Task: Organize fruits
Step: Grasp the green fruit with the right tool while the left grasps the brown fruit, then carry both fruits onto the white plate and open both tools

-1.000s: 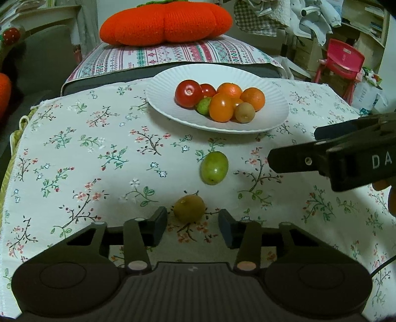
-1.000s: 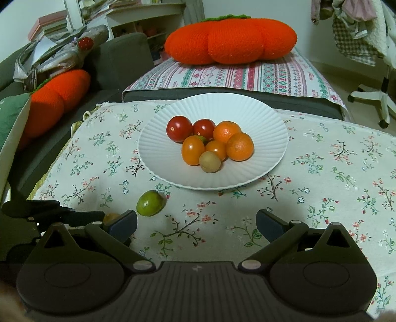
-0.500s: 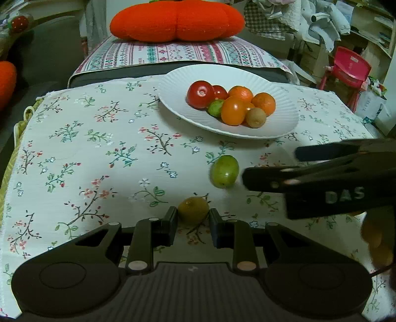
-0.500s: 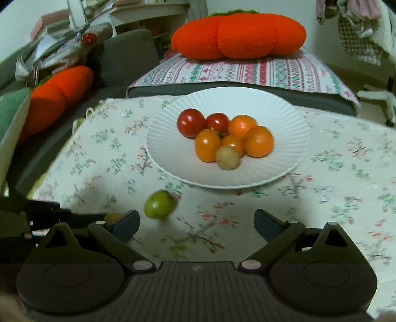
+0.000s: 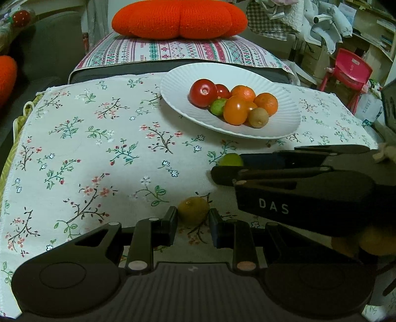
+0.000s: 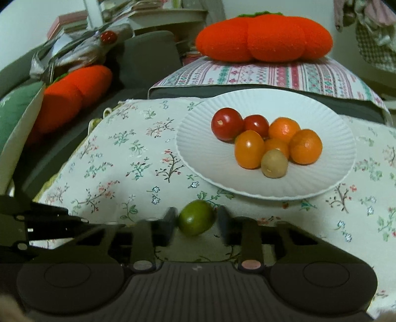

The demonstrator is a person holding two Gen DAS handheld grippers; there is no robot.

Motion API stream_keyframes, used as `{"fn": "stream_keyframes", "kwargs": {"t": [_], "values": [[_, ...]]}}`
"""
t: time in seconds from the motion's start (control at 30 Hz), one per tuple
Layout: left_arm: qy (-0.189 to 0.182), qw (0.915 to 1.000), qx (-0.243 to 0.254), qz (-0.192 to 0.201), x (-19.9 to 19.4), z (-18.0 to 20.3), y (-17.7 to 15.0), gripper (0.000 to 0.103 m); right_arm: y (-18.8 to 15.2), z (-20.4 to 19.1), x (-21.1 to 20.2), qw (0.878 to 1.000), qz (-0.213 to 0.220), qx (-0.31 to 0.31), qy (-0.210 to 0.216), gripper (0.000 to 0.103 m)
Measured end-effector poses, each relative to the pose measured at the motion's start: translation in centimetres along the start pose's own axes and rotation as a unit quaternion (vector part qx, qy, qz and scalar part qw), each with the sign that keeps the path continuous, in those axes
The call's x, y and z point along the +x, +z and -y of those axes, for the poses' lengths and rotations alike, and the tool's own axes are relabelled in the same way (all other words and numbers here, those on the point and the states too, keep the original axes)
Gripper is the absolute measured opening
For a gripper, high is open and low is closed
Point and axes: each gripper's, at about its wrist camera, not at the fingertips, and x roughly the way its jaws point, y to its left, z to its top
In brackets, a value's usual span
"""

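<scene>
Left gripper (image 5: 193,218) fingers clenched on brown fruit (image 5: 193,210); right gripper (image 6: 196,221) fingers just closing around green fruit (image 6: 196,221).

Floral tablecloth (image 5: 104,148), orange pumpkin cushion (image 5: 179,18), striped pillow (image 6: 284,74), red chair (image 5: 349,70)

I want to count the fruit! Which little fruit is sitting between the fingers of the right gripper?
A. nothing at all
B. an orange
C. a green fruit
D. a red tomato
C: in the right wrist view the right gripper has just been closing its jaws on the green fruit, down on the flowered cloth in front of the white plate.
</scene>
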Motion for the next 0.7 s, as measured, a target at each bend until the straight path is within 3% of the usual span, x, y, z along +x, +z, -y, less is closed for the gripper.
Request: {"fn": "stream_keyframes", "kwargs": {"t": [0.7], "values": [[-0.013, 0.9994, -0.014, 0.029, -1.3, -0.6, 0.6, 0.003, 1.6, 0.7, -2.2, 1.000, -0.001, 0.027, 0.016, 0.030]]}}
